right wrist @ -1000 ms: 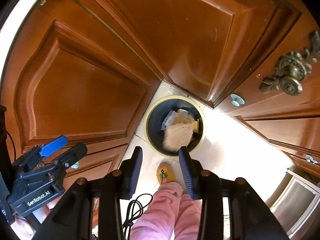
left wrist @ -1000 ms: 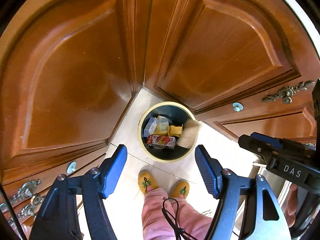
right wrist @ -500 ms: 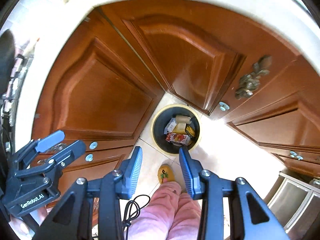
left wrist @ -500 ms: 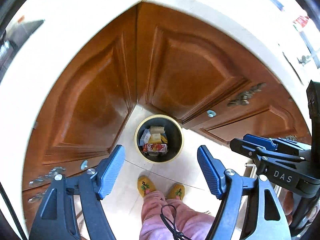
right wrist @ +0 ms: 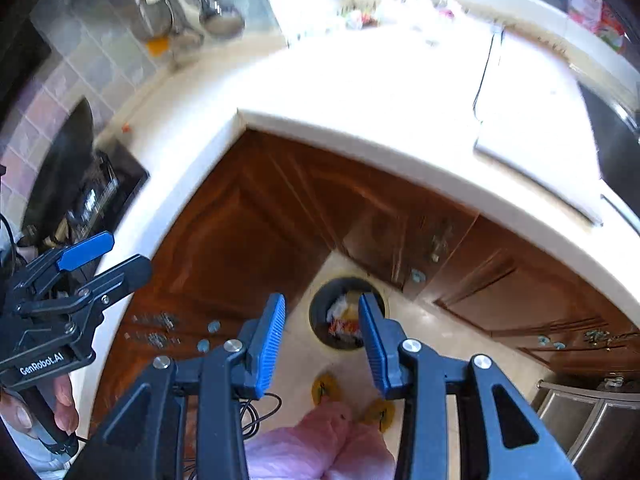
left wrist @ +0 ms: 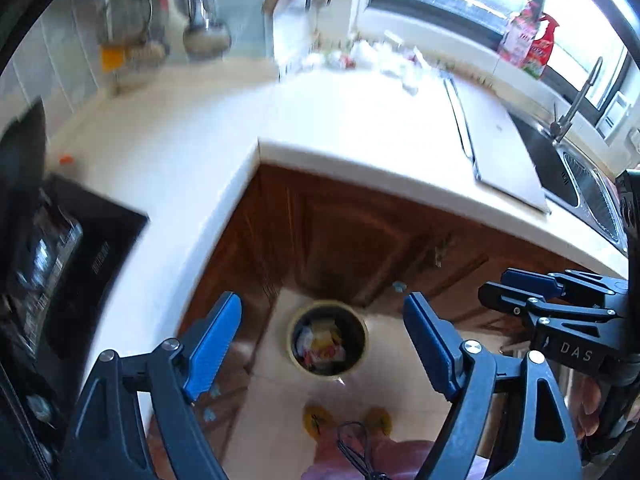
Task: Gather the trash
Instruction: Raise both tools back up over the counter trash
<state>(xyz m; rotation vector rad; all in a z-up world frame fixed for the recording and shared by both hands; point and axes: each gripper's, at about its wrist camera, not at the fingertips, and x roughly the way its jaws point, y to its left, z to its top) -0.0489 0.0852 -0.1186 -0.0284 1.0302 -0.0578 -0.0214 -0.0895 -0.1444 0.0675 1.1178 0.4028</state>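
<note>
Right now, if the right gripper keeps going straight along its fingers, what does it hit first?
Probably the trash bin on the floor: it sits between the fingers of the right gripper, well below, with nothing visible in between. Depth is unclear, so the tiles just in front of it are possible too.

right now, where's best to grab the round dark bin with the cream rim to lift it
Grip the round dark bin by its cream rim, on the side nearest the yellow slippers, coming straight down to straddle the wall. It stands upright and open-topped, tucked into the corner of the brown wooden cabinet doors, so probably only that side is free.
</note>
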